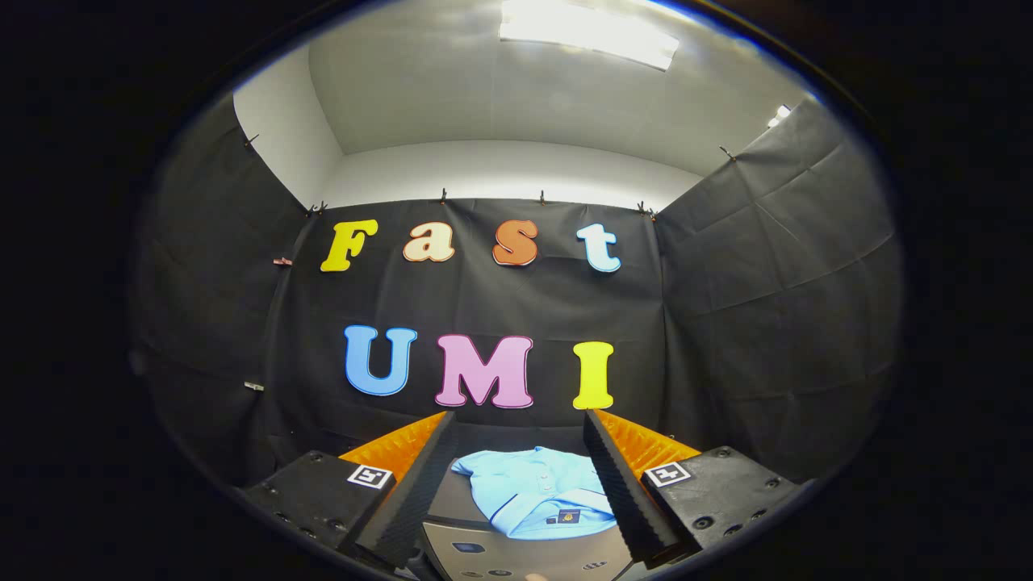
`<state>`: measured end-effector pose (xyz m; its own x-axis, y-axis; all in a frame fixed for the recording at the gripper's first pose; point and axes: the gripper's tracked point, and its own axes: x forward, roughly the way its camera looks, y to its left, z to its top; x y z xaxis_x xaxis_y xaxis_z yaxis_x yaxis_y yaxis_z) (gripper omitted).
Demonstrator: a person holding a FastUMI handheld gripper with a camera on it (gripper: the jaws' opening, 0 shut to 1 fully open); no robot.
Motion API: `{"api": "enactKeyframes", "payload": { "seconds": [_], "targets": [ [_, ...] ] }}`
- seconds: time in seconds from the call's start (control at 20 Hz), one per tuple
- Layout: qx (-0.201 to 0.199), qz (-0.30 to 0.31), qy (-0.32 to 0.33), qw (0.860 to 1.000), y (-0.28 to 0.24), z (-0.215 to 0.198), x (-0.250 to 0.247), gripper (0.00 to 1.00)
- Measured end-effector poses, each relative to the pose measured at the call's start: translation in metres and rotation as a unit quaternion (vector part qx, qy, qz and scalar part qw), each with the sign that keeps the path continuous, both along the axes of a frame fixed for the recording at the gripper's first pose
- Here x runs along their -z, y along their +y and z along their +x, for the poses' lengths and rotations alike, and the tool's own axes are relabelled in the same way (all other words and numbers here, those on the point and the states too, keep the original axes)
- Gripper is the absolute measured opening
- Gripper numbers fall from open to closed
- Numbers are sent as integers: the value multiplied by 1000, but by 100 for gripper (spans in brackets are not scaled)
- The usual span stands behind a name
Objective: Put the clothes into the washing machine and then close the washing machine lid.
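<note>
Stood inside a booth walled in black cloth [775, 266], pinned up with small clips along its top edge, below a pale ceiling with a bright light panel [587, 31] at 12 o'clock. Looked down past the fingers onto the grey top of a washing machine [516, 553], at 6 o'clock, with a few small dark buttons or marks along its near edge, too small to make out. Lay on that top: a light blue shirt [542, 491], crumpled, with a row of buttons down its placket, a dark trim line and a small dark tag near its lower hem. Held the gripper [516, 484] with its fingers spread wide apart, one at 7 o'clock and one at 5 o'clock of the shirt, clamping nothing. Sat between the two fingers and just ahead of them, the shirt, its right edge hidden behind the right finger; whether that finger touched the cloth could not be told. Carried a small square marker on each finger's base.
</note>
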<state>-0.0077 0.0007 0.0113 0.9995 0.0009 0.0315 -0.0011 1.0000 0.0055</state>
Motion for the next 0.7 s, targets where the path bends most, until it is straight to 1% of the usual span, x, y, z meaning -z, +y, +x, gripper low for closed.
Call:
{"api": "enactKeyframes", "payload": {
  "seconds": [0.3, 0.45, 0.55, 0.7],
  "targets": [
    [-1, -3, 5, 1000, -1, 3, 3, 97],
    [1, -1, 19, 1000, -4, 10, 10, 97],
    [4, 5, 29, 1000, -9, 25, 13, 97],
    [2, 7, 49, 999, -17, 65, 20, 97]
  ]
}}
